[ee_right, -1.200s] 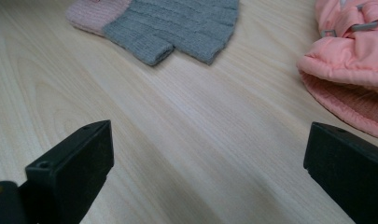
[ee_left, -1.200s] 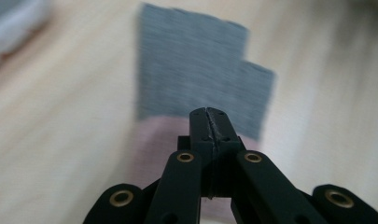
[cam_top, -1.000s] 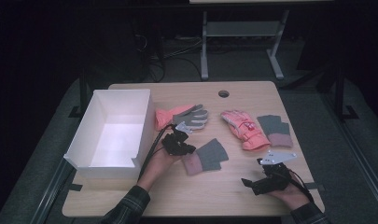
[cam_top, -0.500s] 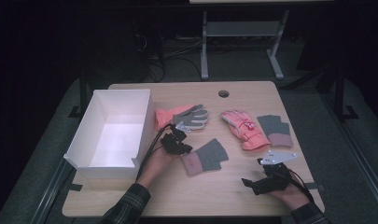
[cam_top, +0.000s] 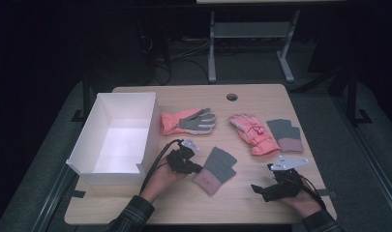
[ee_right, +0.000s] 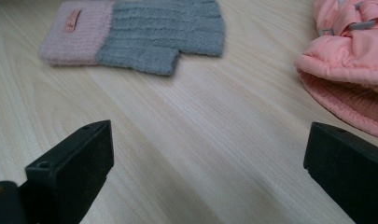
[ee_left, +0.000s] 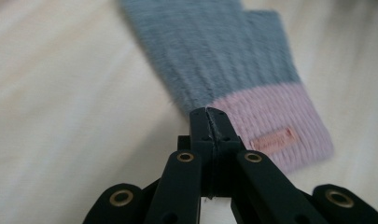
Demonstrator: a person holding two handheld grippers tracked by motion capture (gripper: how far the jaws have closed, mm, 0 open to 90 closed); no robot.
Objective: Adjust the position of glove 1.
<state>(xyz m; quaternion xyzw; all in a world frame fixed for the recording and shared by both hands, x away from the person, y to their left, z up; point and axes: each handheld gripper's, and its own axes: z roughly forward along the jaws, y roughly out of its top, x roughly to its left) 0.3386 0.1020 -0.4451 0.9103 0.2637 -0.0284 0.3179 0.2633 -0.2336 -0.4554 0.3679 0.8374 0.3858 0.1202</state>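
Observation:
A grey knitted mitten with a pink cuff point(cam_top: 216, 169) point(ee_left: 233, 65) lies at the table's middle. My left gripper point(cam_top: 198, 168) point(ee_left: 210, 113) is shut, its closed tips at the mitten's left edge where grey meets pink; no cloth shows between the jaws. Its mate point(cam_top: 285, 135) lies at the right, beside a coral ski glove point(cam_top: 251, 133). A second coral glove with a grey palm point(cam_top: 188, 121) lies behind the left gripper. My right gripper point(cam_top: 256, 188) point(ee_right: 207, 154) rests near the front right edge, jaws wide open and empty, facing the middle mitten point(ee_right: 135, 32) and a coral glove's cuff point(ee_right: 350, 60).
An open white box point(cam_top: 149, 130) stands at the table's left side, close to the left hand. A round cable hole point(cam_top: 232, 96) sits near the far edge. Bare wood stretches between the two grippers point(cam_top: 237, 200). A metal stand point(cam_top: 251, 34) is on the floor behind.
My left gripper has slid a little toward the front edge, alongside the middle mitten's cuff. The right gripper has stayed where it was.

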